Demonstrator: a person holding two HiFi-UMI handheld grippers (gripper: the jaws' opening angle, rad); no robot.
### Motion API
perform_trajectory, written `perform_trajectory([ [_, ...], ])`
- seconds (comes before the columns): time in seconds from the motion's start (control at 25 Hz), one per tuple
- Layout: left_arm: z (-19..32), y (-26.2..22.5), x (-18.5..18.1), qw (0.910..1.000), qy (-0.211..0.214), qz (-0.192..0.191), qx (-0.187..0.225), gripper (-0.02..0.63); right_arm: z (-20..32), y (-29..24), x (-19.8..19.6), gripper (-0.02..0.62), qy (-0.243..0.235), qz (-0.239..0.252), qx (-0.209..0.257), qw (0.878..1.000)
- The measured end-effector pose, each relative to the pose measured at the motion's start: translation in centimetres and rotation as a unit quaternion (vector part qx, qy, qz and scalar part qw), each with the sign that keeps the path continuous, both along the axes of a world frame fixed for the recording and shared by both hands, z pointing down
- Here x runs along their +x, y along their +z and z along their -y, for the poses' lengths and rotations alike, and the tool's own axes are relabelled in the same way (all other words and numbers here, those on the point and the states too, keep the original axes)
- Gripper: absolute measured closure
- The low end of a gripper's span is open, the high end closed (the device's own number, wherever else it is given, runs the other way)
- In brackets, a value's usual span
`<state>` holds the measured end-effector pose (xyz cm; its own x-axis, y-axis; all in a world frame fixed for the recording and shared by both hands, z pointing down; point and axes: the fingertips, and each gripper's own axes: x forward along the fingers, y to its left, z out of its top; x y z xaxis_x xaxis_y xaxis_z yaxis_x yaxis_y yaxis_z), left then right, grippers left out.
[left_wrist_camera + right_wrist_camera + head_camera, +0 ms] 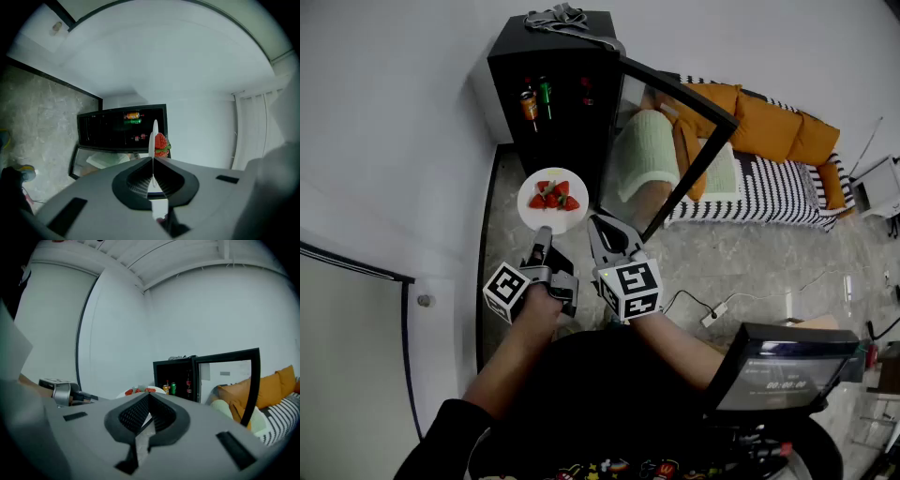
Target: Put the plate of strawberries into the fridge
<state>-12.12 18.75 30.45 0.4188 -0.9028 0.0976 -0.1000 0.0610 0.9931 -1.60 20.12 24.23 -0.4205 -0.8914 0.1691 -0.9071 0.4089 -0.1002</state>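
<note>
A white plate (553,202) with several strawberries (555,195) hangs in front of the open black mini fridge (553,84). My left gripper (543,232) is shut on the plate's near rim. In the left gripper view the plate (154,136) shows edge-on between the jaws of the left gripper (153,161), with a strawberry (161,144) beside it. My right gripper (595,223) is shut just right of the plate; I cannot tell if it touches. In the right gripper view the right gripper (149,399) has the plate (140,391) behind its tips. The fridge shelves hold drink cans (529,105).
The fridge's glass door (675,141) stands swung out to the right. Behind it are orange cushions (769,122) and striped bedding (778,192). A power strip with cable (712,316) lies on the stone floor. A white wall runs along the left.
</note>
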Motion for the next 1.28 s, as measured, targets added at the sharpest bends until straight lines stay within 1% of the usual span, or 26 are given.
perform_trajectory([
  [0.12,0.2,0.4,0.2,1.0000,-0.008,0.004,-0.004,0.595,0.7,0.6,0.6,0.592,-0.004,0.005,-0.002,1.000],
  [0.2,0.8,0.9,0.8,0.9997,-0.019,0.008,-0.010,0.595,1.7,1.0,1.6,0.592,-0.008,0.015,-0.006,1.000],
  [0.56,3.9,1.8,6.5,0.9988,-0.044,0.014,-0.017,0.595,5.3,1.1,7.1,0.592,-0.032,0.012,0.000,0.999],
  [0.76,4.6,2.8,8.4,0.9979,-0.061,0.010,-0.022,0.595,6.2,1.9,9.1,0.592,-0.043,0.014,-0.001,0.999],
  [0.92,5.1,3.6,9.3,0.9975,-0.063,0.013,-0.030,0.595,6.9,2.6,10.3,0.592,-0.045,0.018,-0.007,0.999],
  [1.04,6.7,3.9,9.6,0.9974,-0.064,0.015,-0.031,0.595,8.3,2.9,10.9,0.592,-0.041,0.021,-0.010,0.999],
  [1.2,6.2,4.1,10.9,0.9974,-0.062,0.022,-0.029,0.595,7.5,2.9,12.1,0.592,-0.044,0.023,-0.007,0.999],
  [1.28,6.7,4.6,11.5,0.9976,-0.058,0.021,-0.030,0.595,7.6,3.1,12.9,0.592,-0.040,0.023,-0.005,0.999],
])
